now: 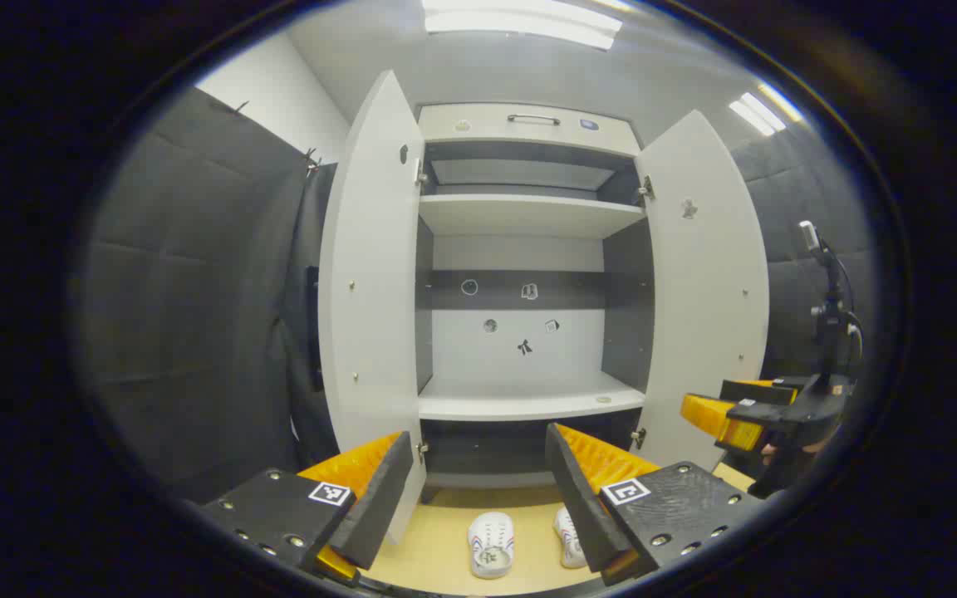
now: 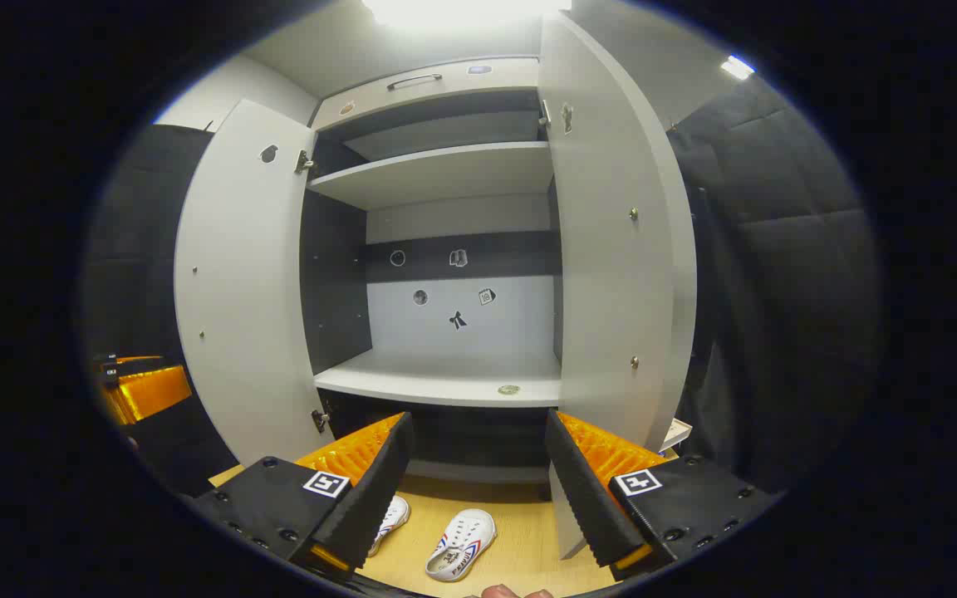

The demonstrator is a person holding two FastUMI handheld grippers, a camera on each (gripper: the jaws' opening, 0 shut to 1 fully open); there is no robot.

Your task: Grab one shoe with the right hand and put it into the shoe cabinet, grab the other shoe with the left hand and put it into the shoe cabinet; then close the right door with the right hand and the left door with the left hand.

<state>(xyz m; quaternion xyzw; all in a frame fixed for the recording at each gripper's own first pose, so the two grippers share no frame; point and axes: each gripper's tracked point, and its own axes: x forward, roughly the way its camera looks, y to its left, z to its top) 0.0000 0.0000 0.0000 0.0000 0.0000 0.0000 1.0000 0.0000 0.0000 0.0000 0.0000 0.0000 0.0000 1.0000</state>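
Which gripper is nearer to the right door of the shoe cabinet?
Right, as far as I can judge. The right gripper is open with the right door just ahead on its right. The left gripper, open, faces the middle, with that door off to its right.

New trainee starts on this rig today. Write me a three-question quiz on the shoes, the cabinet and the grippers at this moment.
1. True or false: both white slip-on shoes, one and the other, lie on the light wooden floor in front of the tall white shoe cabinet.
2. The cabinet's left door and right door are: A) both open, B) both closed, C) one open.
3. Fill in: the jaws of the left gripper and the right gripper are ____ , holding nothing.

Key: 1 true; 2 A; 3 open.
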